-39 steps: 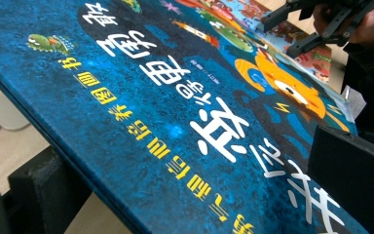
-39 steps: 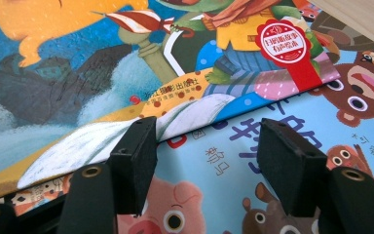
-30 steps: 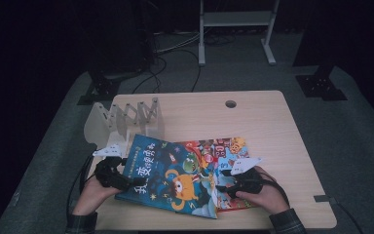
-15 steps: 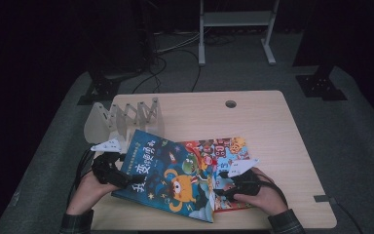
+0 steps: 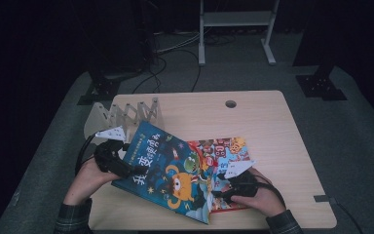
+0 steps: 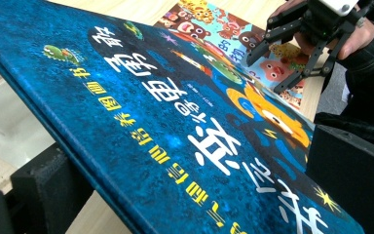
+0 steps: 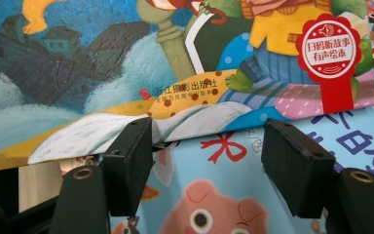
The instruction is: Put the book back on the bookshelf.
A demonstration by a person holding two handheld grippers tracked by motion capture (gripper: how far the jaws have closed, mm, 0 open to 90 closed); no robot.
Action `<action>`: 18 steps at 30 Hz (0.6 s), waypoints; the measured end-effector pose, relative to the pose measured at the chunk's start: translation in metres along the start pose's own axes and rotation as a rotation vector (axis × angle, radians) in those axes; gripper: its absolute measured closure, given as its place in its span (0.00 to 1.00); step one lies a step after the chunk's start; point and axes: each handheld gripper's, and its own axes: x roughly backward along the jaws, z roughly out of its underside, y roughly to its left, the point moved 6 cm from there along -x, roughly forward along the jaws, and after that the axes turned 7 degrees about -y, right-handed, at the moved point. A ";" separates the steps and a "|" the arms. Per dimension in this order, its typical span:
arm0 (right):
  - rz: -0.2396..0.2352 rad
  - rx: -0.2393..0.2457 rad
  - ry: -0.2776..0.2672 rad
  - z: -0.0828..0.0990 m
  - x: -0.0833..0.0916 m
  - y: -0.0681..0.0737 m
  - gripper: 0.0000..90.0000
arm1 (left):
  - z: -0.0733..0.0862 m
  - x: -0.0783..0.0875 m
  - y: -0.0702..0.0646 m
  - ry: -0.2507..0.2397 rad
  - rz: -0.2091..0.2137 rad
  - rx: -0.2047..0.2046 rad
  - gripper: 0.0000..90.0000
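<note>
Left gripper view has my jaws clamped on the edge of the blue picture book [image 6: 175, 122], one pad above the cover and one below. That book tilts up at my left gripper's [image 5: 126, 168] side and overlaps the red picture book [image 5: 221, 151], which lies flat on the table [image 5: 272, 117]. My right gripper [image 5: 224, 187] has just been opening; its jaws stand apart over the red book, right at the blue book's edge, pressing nothing. A folding rack [image 5: 126, 114] stands beyond.

blue picture book [image 6: 175, 126]: glossy, finely textured card cover. table [image 5: 272, 122]: matt light wood. gripper pads [image 7: 297, 165]: matt black plastic.
</note>
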 end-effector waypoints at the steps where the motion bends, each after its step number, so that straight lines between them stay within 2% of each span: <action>1: 0.001 -0.002 0.000 0.000 0.000 0.001 0.39 | -0.002 0.001 0.000 -0.003 0.003 0.010 0.02; 3: 0.004 -0.006 0.000 0.000 0.000 0.001 0.39 | -0.007 0.002 0.001 -0.007 0.015 0.012 0.05; 5: 0.006 -0.005 0.001 -0.001 -0.001 0.002 0.40 | -0.011 0.002 0.001 -0.005 0.010 0.020 0.08; 11: 0.013 -0.010 0.006 -0.001 0.000 0.004 0.41 | -0.015 0.002 0.001 0.054 -0.002 0.059 0.23; 15: 0.018 -0.010 0.004 -0.001 0.000 0.004 0.41 | -0.016 0.005 0.003 0.056 -0.005 0.098 0.32; 18: 0.014 -0.009 0.004 -0.001 -0.001 0.006 0.41 | -0.018 0.007 0.003 0.049 -0.004 0.102 0.34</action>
